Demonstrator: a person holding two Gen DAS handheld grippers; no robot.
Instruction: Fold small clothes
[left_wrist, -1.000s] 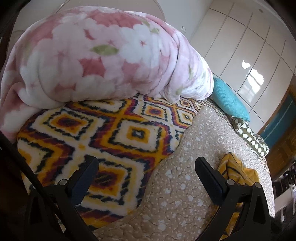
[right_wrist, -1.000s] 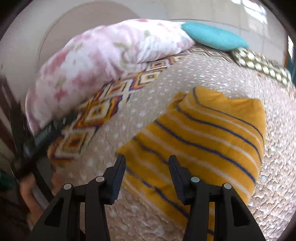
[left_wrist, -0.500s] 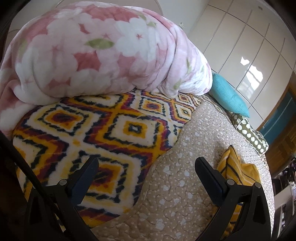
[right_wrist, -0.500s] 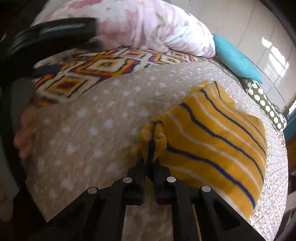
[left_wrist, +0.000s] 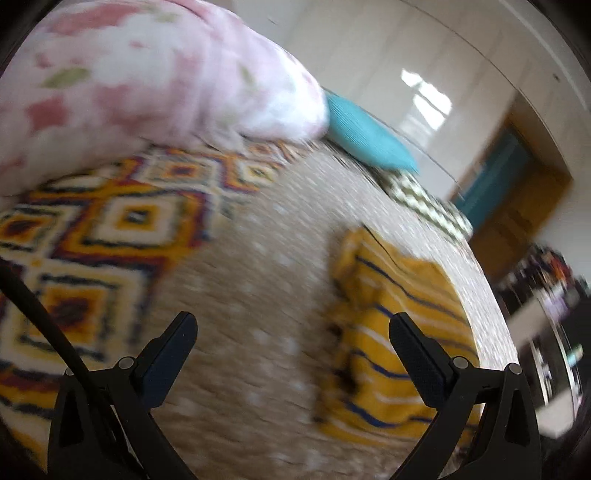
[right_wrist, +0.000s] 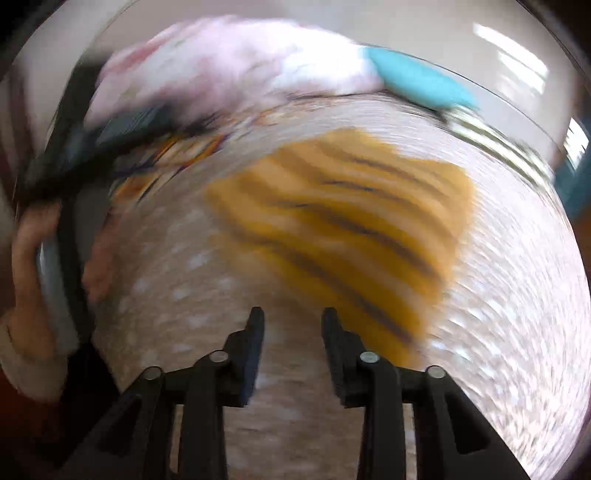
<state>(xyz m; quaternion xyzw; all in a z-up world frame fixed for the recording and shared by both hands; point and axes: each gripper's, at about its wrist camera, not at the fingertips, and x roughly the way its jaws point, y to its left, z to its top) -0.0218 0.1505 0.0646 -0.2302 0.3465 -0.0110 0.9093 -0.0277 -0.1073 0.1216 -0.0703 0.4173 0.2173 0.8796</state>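
A yellow striped knit garment (right_wrist: 343, 229) is laid, rumpled, on a dotted beige quilt (right_wrist: 192, 295). The left gripper (left_wrist: 291, 332) is spread wide; the right gripper (right_wrist: 291, 325), just reopened, is empty beside a fleecy floral blanket (left_wrist: 147, 81).

The garment (left_wrist: 391, 332) lies on the bedspread (left_wrist: 258, 295), with the blanket (left_wrist: 147, 85) and cushion (left_wrist: 365, 136) behind it.

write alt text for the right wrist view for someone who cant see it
Blurred by motion, the open right tongs hover with nothing between them over a beige dotted bedspread, just short of a yellow striped garment lying on it. Behind are a pink floral blanket and a teal pillow; a hand shows at left.
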